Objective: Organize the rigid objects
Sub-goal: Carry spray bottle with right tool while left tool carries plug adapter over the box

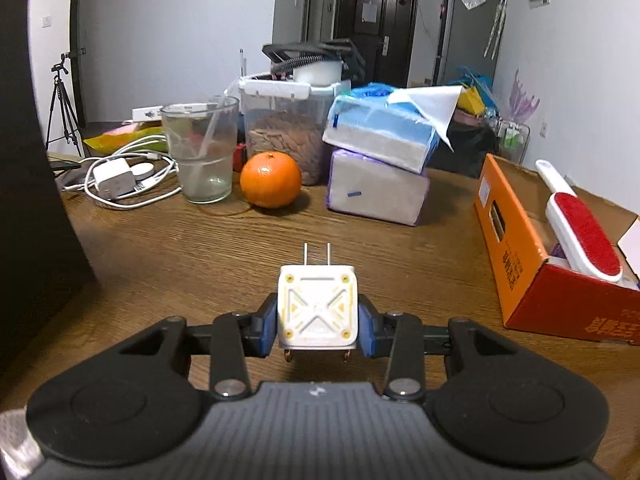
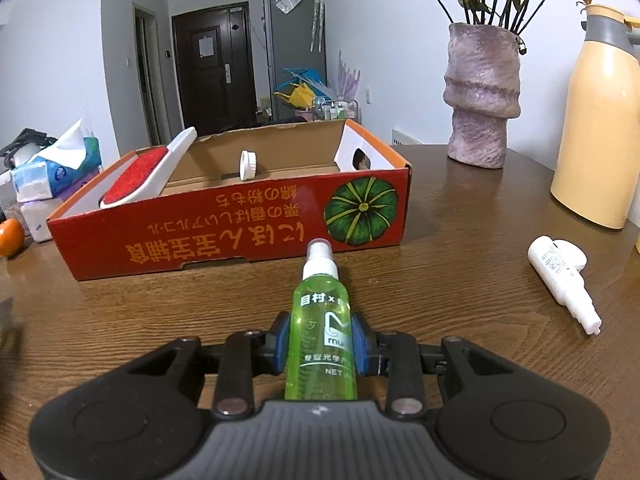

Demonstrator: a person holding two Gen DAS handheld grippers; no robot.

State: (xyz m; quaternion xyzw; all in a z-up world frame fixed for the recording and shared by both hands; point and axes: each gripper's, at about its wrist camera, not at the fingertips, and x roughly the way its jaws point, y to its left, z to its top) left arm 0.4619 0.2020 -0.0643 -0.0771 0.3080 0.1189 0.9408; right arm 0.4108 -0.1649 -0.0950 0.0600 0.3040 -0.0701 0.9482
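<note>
My left gripper [image 1: 318,326] is shut on a white plug adapter [image 1: 318,308] with its two prongs pointing forward, held above the wooden table [image 1: 200,256]. My right gripper [image 2: 320,340] is shut on a green spray bottle [image 2: 321,332] with a white nozzle, held just in front of the red-orange cardboard box [image 2: 224,232]. The box also shows at the right of the left wrist view [image 1: 520,264]. It holds a red-and-white lint brush [image 2: 140,176] [image 1: 576,224] and a white cap [image 2: 248,165].
An orange [image 1: 271,179], a glass [image 1: 202,152], a white charger with cables [image 1: 114,178], a food container [image 1: 288,128] and stacked tissue packs [image 1: 376,168] stand at the back. A white bottle [image 2: 560,276] lies at the right, by a vase [image 2: 482,96] and a yellow thermos [image 2: 600,120].
</note>
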